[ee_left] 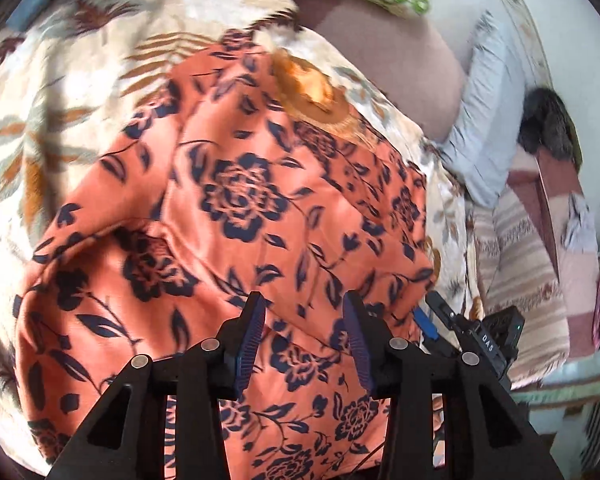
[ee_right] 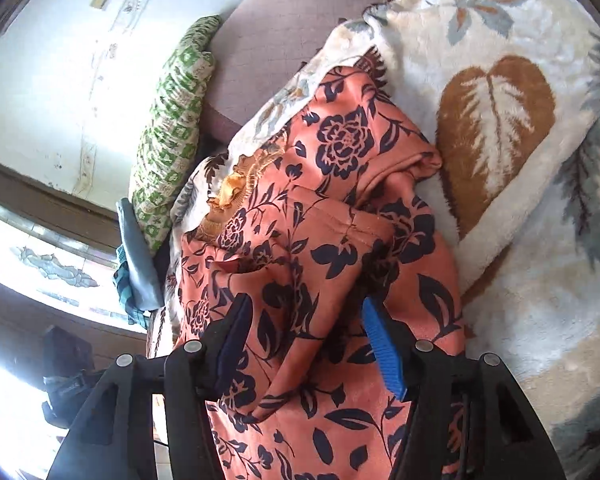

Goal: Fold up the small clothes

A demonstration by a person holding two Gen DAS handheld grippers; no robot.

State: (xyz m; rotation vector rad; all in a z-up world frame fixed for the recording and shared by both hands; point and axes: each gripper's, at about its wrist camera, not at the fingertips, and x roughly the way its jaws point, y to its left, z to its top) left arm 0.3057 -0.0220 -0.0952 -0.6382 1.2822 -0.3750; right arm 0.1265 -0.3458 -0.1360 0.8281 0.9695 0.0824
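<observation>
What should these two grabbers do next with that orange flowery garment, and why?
Probably close the right gripper on the bunched fold between its open fingers. The garment lies crumpled on the blanket, not flat, and the left gripper is open too, so neither seems to hold it yet.

Garment on blanket (pillow behind).

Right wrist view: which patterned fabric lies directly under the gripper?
The orange garment with dark navy flowers; the cream leaf-print fleece blanket lies beneath it and the green-checked pillow sits aside.
</observation>
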